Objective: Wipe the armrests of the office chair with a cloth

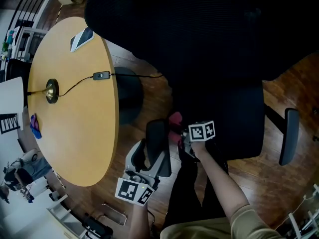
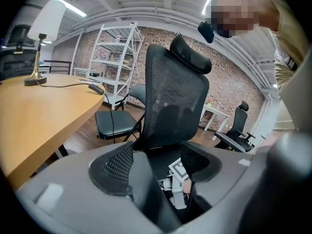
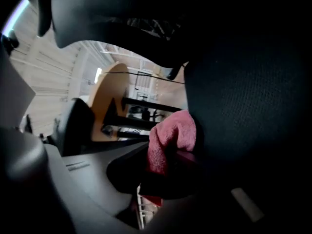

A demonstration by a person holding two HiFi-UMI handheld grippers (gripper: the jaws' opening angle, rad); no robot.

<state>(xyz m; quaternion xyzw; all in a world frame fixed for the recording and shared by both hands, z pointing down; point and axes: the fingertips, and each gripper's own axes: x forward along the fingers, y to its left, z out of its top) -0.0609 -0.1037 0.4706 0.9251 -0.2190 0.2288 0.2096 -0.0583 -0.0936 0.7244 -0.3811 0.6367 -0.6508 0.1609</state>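
Note:
The black office chair (image 1: 234, 108) fills the middle of the head view. Its left armrest (image 1: 156, 136) lies between the jaws of my left gripper (image 1: 152, 151), which grips it from the near end. In the left gripper view (image 2: 156, 165) the armrest shows as a dark slab (image 2: 148, 189) against the left pad. My right gripper (image 1: 180, 133) is shut on a pink cloth (image 1: 175, 117), just right of that armrest's far end. The right gripper view (image 3: 170, 155) has the bunched cloth (image 3: 170, 133) against black mesh (image 3: 248, 96). The right armrest (image 1: 289, 133) stands apart.
A round wooden table (image 1: 75, 118) lies at the left with a lamp base (image 1: 51, 90) and a cable switch (image 1: 101, 75). A dark chair seat (image 1: 128, 96) sits under its edge. White shelving (image 2: 117, 57) and another office chair (image 2: 236, 130) stand further back.

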